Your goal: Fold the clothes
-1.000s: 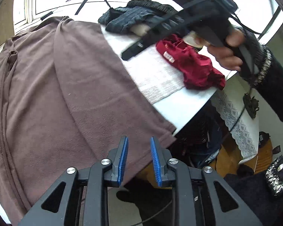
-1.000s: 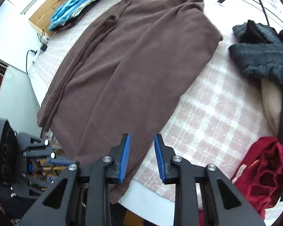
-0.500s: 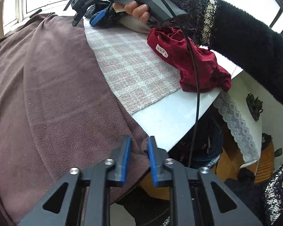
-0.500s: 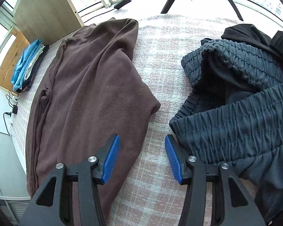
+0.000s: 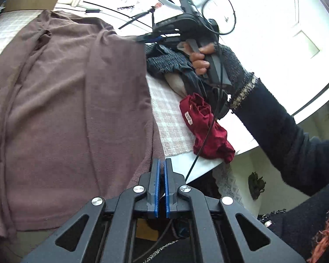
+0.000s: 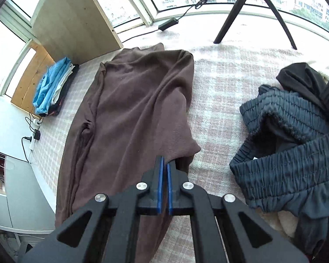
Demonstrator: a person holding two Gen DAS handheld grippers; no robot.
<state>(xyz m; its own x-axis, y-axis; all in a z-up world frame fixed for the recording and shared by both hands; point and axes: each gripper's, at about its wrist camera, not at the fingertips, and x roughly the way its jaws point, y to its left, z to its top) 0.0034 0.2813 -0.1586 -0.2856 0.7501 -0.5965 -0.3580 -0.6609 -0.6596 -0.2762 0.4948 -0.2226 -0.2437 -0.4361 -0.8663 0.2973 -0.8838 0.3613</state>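
Right wrist view, left to right: blue stack (image 6: 52, 89) at the far left edge of the table (image 6: 219, 92), then the brown garment (image 6: 131, 118), then bare checked cloth, then the dark pile (image 6: 296, 153) at right. A tripod (image 6: 252, 8) stands at the far window side.

Brown garment lies flat and spread out, long axis running from the near table edge toward the window. The narrow end points at the window, the wide hem points at the near edge and hangs over it slightly.

Left tongs (image 5: 161, 164): blue pads nearly pressed together, only a thin slit between them. They sit at the garment's near right hem corner, at the table edge. Whether cloth is actually in the slit, I cannot tell.

Right tongs (image 6: 164, 164): pads pressed together on the garment's right side edge, where the fabric bunches into a small folded corner. Cloth runs up into the pad tips, so it reads as pinching that edge.

In the left wrist view the garment (image 5: 65, 109) fills the left 2 thirds of the frame, ahead and left of the left tongs. The right tongs (image 5: 147, 38) show at its far right corner, held by the right hand (image 5: 199, 59). A red garment (image 5: 206, 129) lies right of the brown one, near the table edge, apart from both tongs.
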